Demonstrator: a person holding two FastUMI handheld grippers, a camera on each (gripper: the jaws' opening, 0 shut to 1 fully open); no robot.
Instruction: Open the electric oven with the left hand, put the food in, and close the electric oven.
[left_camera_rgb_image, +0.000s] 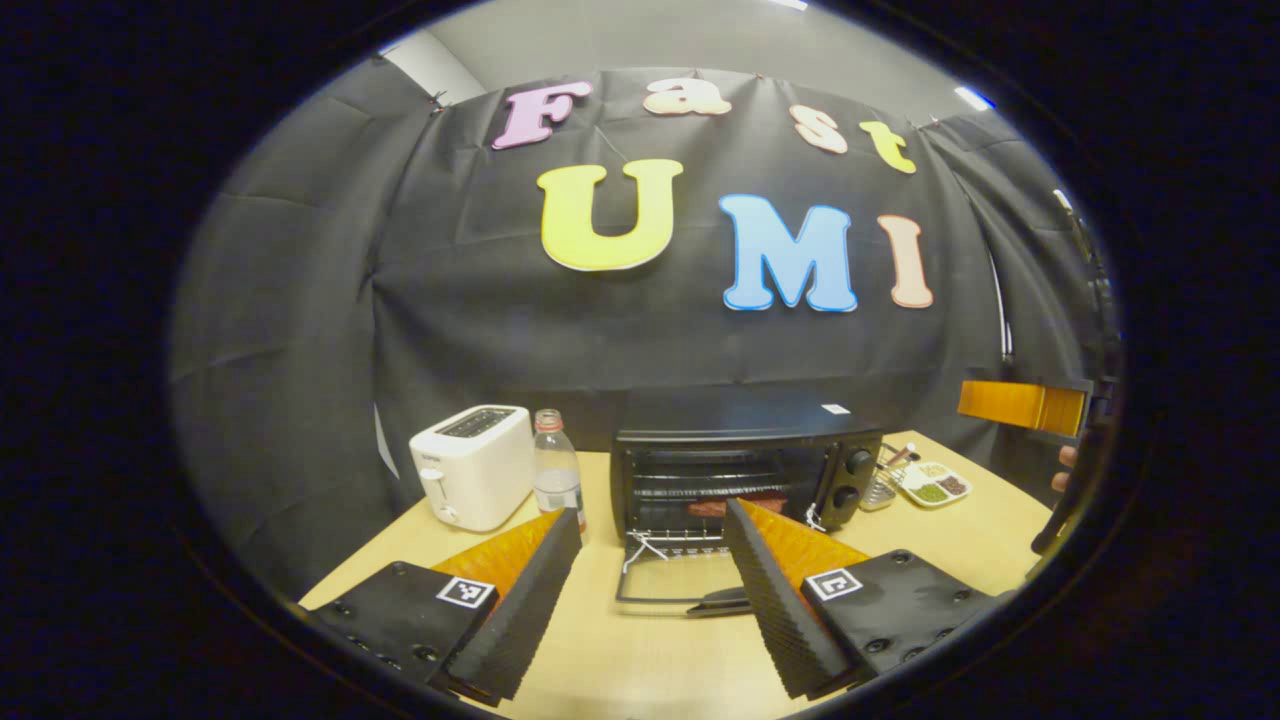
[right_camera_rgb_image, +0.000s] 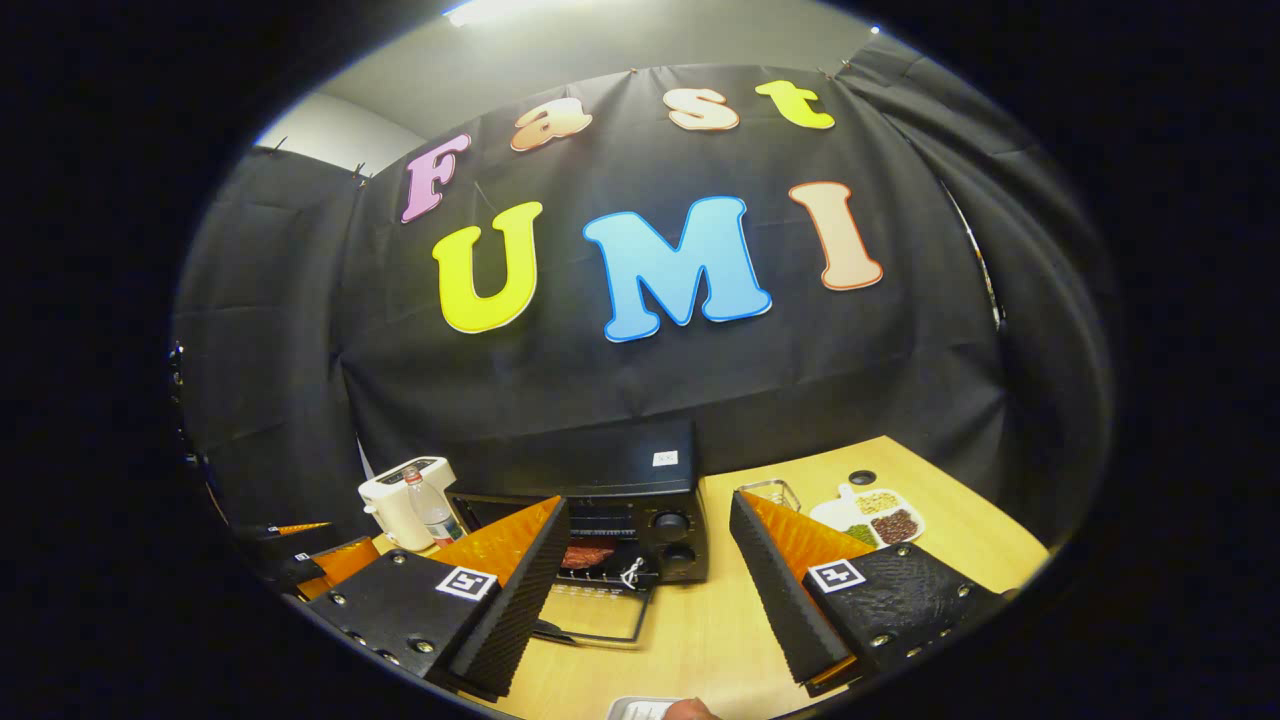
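Both tongs, left (left_camera_rgb_image: 650, 570) and right (right_camera_rgb_image: 645, 570), wide, empty, held back off desk (left_camera_rgb_image: 640, 670); oven (left_camera_rgb_image: 745, 470) door (left_camera_rgb_image: 665, 580) down, food (left_camera_rgb_image: 712, 508) on rack, closing likely next.

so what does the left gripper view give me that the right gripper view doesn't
Left gripper view: the oven door's front edge with its handle, and the right gripper raised at the far right.

Right gripper view: the corner of a white tray at the bottom edge, with a fingertip on it.

Both: the open oven with food on its rack, the white toaster, the water bottle, the divided snack plate, and each view's own gripper open and empty.
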